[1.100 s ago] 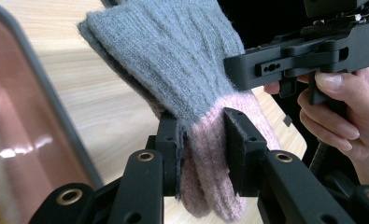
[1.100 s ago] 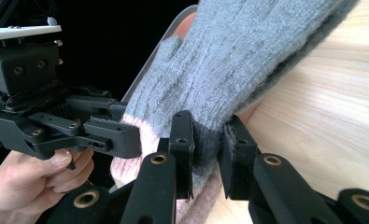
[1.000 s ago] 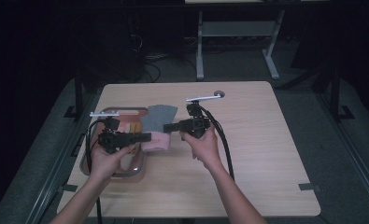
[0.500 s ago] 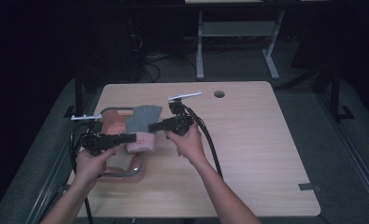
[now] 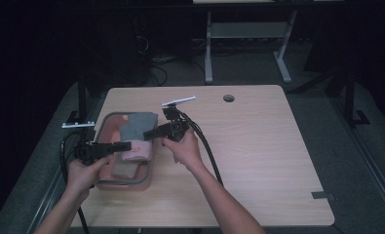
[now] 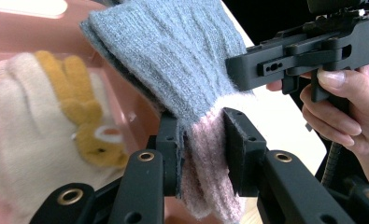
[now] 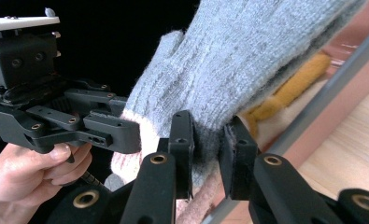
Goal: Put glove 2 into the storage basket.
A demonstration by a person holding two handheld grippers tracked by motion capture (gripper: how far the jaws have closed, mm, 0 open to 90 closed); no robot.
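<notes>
My 2 grippers, left gripper [image 6: 201, 154] and right gripper [image 7: 209, 156], pinch 1 grey-pink glove [image 6: 173, 65] above the bin's [image 5: 150, 165] right rim; uneven pulling could slip it.

two tongs [image 5: 126, 145] [image 5: 148, 134], one grey-pink glove [image 5: 137, 131], one bin [image 5: 148, 176]

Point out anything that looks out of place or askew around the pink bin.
The grey and pink glove isn't lying in the pink bin with the cream glove; it hangs over the rim, pinched by both the left gripper and right gripper. Nothing looks spilled or damaged.
</notes>
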